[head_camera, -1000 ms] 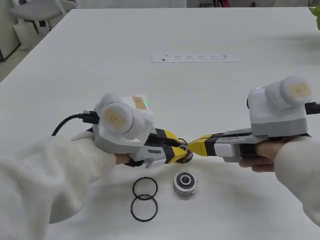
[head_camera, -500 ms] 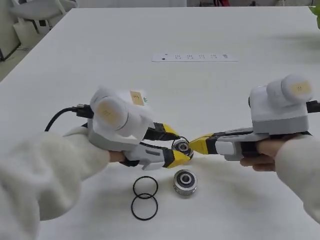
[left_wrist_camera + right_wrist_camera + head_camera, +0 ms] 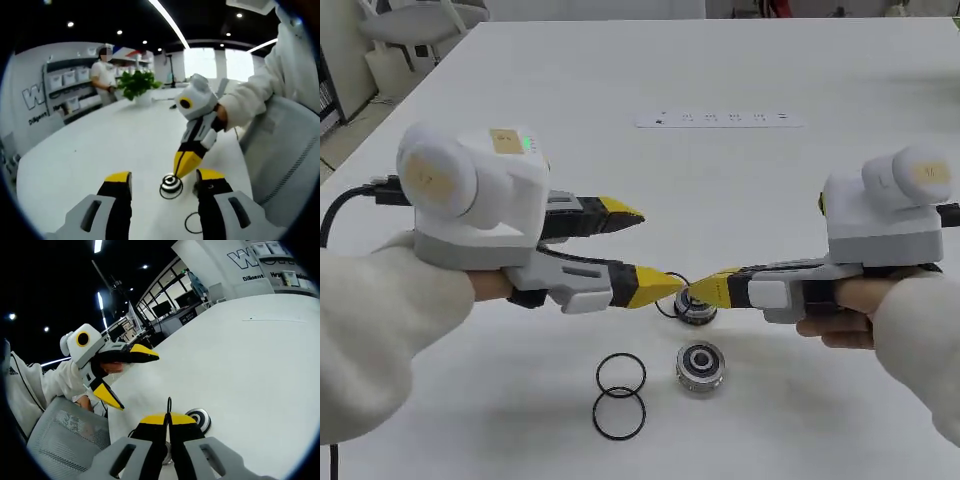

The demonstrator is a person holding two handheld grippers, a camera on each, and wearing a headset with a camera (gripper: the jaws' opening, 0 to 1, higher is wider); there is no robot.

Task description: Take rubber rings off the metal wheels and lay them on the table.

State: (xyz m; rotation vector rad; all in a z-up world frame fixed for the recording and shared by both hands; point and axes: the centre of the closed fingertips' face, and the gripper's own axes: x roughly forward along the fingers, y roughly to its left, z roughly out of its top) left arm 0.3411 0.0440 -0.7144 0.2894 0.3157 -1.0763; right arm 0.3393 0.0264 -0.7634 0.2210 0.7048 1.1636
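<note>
— Where is the ring (image 3: pixel 169 404) we're after?

— Partly off its wheel (image 3: pixel 695 310), as far as we can tell. That wheel sits on the table (image 3: pixel 520 90) between our two tools, just far of the bare wheel (image 3: pixel 701 365). One edge of the rubber stands up thin between the jaws of our right gripper (image 3: pixel 698 292), which are pressed together on it.

— Why do we pinch it there?

— We judge the rubber must be stretched up and over the metal rim. Holding one small bit of it lets us peel.

— And our left gripper (image 3: pixel 655 250)?

— Its jaws are spread wide with nothing in them. The near tip is just left of the wheel, and we can't tell if it touches. We guess it hovers there to steady the wheel, since the metal could ride up with the rubber.

— And the loose rings (image 3: pixel 620 393)?

— There are two, flat on the table near us. They touch each other, left of the bare wheel. That's a sensible spot to lay this one too.
</note>
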